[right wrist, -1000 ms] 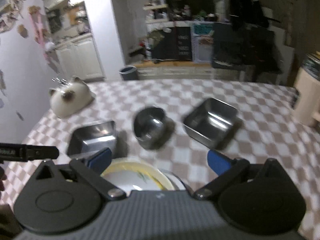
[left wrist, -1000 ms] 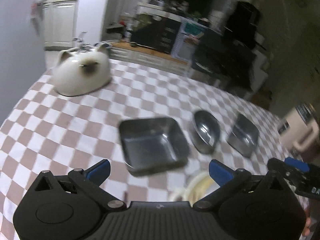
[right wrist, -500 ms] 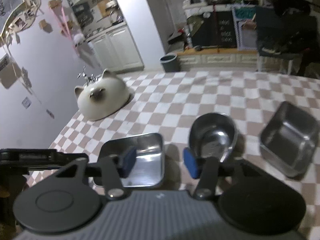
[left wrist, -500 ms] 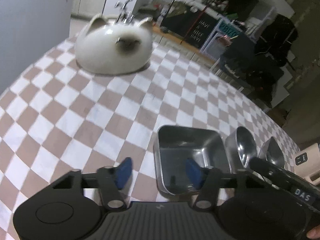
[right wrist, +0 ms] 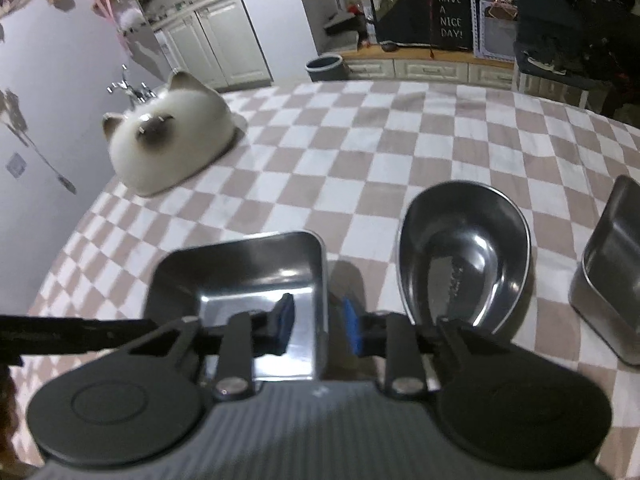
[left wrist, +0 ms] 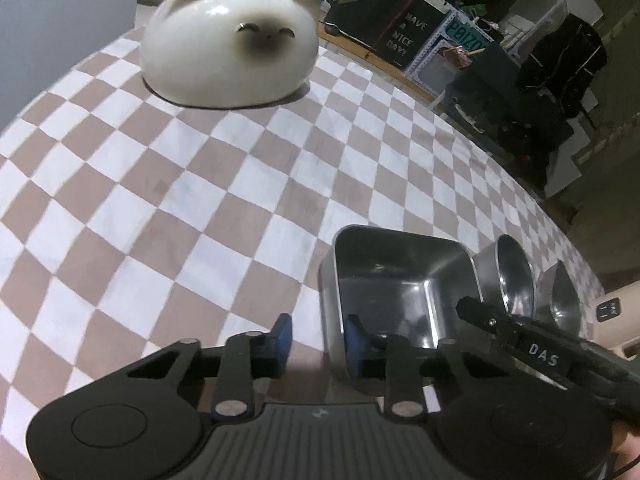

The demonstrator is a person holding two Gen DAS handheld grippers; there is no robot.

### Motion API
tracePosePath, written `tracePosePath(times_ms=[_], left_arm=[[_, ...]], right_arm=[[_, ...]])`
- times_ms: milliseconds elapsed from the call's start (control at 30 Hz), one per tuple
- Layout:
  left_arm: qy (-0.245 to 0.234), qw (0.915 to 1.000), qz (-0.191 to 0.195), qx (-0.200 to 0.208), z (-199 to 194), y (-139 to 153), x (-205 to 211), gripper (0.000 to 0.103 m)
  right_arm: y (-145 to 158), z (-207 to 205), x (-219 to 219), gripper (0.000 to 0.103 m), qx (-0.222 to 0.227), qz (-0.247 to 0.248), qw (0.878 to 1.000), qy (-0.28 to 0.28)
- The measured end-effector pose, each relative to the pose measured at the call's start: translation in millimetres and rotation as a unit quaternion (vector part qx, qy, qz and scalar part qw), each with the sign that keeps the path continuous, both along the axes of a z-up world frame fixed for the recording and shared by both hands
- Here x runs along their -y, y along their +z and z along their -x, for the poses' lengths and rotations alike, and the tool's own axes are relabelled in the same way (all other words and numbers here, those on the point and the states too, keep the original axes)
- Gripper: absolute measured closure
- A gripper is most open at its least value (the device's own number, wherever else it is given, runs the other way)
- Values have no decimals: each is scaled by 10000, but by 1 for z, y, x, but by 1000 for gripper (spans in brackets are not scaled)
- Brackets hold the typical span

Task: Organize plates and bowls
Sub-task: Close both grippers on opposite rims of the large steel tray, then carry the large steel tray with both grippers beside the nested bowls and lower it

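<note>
square steel tray (right wrist: 256, 276), oval steel bowl (right wrist: 464, 256), checked cloth (right wrist: 360, 152)

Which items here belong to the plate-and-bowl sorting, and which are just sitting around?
Job: square steel dish, straddled at opposite walls by left gripper and right gripper; oval steel bowl; second square steel dish.
Bystanders: cat-shaped ceramic cover; checkered tablecloth.

"HAVE A NICE DAY!" chalkboard (right wrist: 451, 16)
</note>
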State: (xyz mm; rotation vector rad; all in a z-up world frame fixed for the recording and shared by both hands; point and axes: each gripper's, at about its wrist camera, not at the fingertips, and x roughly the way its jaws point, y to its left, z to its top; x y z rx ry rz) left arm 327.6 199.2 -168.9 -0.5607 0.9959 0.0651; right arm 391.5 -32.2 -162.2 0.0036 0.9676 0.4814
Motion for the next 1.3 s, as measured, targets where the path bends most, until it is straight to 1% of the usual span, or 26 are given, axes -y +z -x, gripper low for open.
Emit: tracePosePath(times_ms=[33,67,100,200,267,433,567,667,733,967,1133,1300], left_arm=[[-34,10000,72,7,-1,0,0,86],[-56,9999,136,17,-1,0,-1,97],[-54,9998,168,47,-1,2,-1,97],[-113,9997,-100,189,2,14,0,97],[-127,9993,-223,266,7,20,-2,97],[64,9985,-361,415,24,33,-20,97],[307,9978,-410,418,37,39,-40,95],[367,9977,-458,327,48,41,-51,94],[321,9976,-558,243,55,41,-55,94],[121,9957,-894,-203,76,34,-64,94],[-19,9931,-1065,-493,82,26,-66,94],[-168,9904,-1177,-705,86,22,-67,94]], right_arm=[[0,1,1,100,-20,-11,10000,-4],[1,2,1,100,-12,-26,10000,24],[3,5,1,99,29,-28,10000,76],[12,13,-2,98,186,7,9996,220],[19,22,-4,96,229,-68,9993,273],[31,42,-12,91,35,-341,9989,315],[33,64,-27,86,-135,-418,9976,533],[31,82,-42,85,-219,-360,9963,744],[27,93,-53,85,-262,-272,9956,854],[18,115,-74,85,-657,-223,9927,985],[16,124,-88,85,-675,-99,9919,1070],[11,129,-90,85,-733,-5,9909,1130]])
